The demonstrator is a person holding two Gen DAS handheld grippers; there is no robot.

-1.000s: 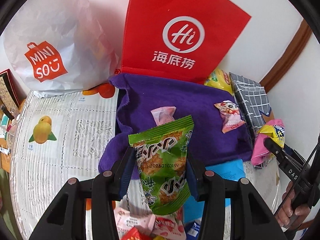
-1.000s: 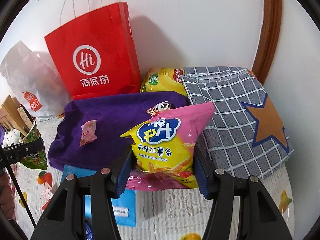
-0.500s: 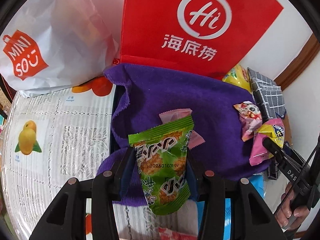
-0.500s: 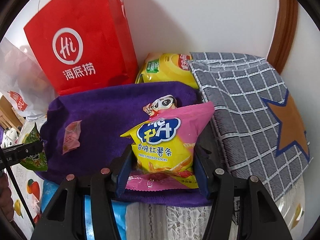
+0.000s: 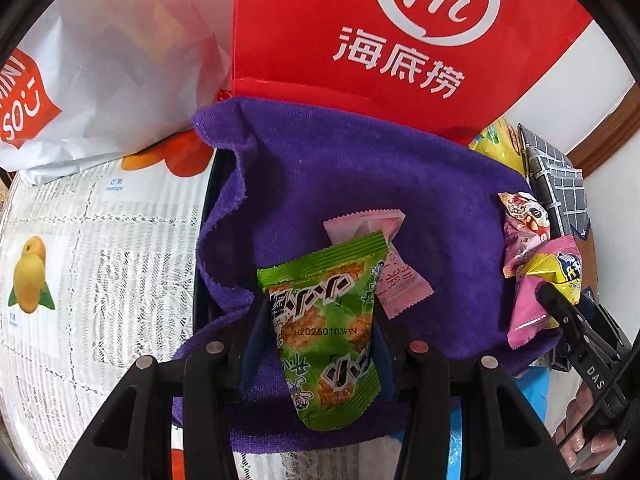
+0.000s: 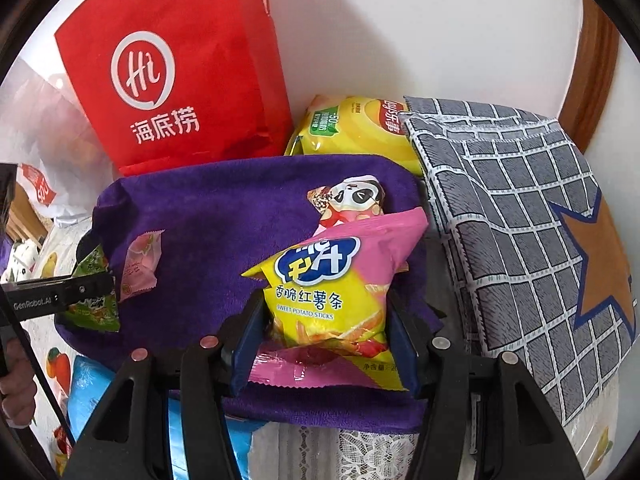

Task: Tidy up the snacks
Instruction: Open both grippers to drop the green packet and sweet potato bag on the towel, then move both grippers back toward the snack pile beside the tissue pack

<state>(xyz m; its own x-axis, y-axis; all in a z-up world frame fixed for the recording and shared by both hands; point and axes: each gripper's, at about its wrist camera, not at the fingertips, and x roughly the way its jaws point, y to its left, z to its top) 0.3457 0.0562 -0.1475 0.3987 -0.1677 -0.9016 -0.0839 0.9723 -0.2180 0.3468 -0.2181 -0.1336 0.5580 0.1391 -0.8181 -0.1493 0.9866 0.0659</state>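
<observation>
Left wrist view: the left gripper (image 5: 320,332) clamps the green snack packet (image 5: 326,328) at mid-body, jaws narrow with both blue pads pressed on the film. The packet hangs over the near part of the purple cloth (image 5: 360,168), its top edge overlapping a pink candy wrapper (image 5: 394,276) that lies on the cloth. A panda-print packet (image 5: 522,216) lies at the cloth's right edge. The red paper bag (image 5: 380,40) and the white shopping bag (image 5: 100,72) stand behind the cloth, on the fruit-print tablecloth (image 5: 80,260).

Right wrist view: the right gripper (image 6: 324,344) holds the yellow-and-pink sweet potato sticks bag (image 6: 332,300) by its lower half, jaws at medium width and closed against its sides. The bag sits above the cloth's right part, its top corner covering the lower edge of the panda-print packet. A yellow chip bag (image 6: 352,124) and a grey checked pouch (image 6: 520,220) lie beyond and to the right of the cloth.

Procedure, as judged: the step in hand is to set both packets onto the cloth. Place each on bare cloth rather than on top of a neighbour; shift the green packet clear of the pink wrapper and the potato-stick bag clear of the panda packet. Bring each packet to rest on the cloth before opening the jaws, since the film may slide or tip. Open fully, then withdraw straight back without snagging the cloth.
</observation>
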